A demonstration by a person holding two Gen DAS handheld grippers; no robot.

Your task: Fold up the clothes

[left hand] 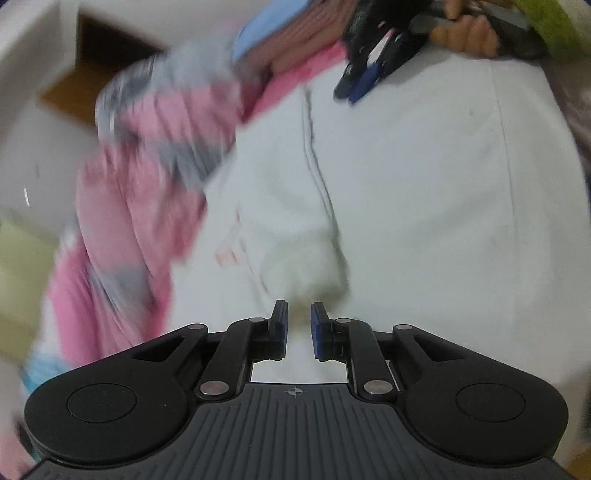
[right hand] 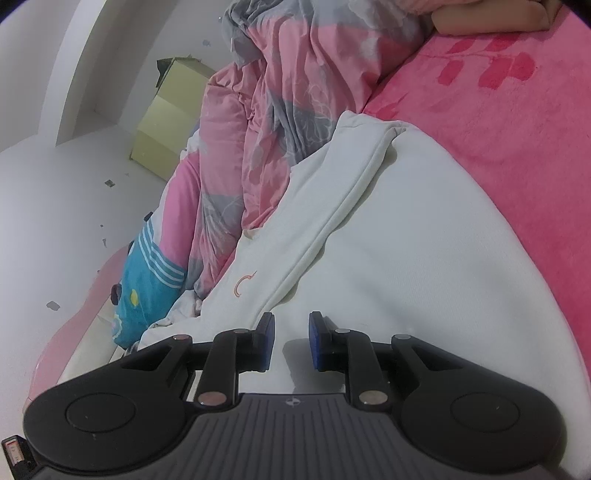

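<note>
A white sweatshirt-like garment [left hand: 406, 203] lies spread on a pink blanket [right hand: 498, 129], and a small orange mark [right hand: 243, 284] shows on its cloth [right hand: 406, 240]. My left gripper [left hand: 299, 314] has its jaws narrowly apart, closed on a raised bunch of the white cloth; this view is blurred. My right gripper [right hand: 291, 325] sits low at the garment's near end, and white fabric fills its narrow gap. In the left wrist view the right gripper [left hand: 351, 92] touches the garment's far edge, held by a hand [left hand: 469, 33].
A crumpled pink-and-grey quilt [right hand: 288, 92] is heaped along the garment's left side [left hand: 147, 166]. A blue striped cushion [right hand: 147, 288] lies beside it near the bed edge. A pale yellow cabinet [right hand: 166, 129] stands by the white wall. Part of a person's limb [right hand: 487, 18] rests on the blanket.
</note>
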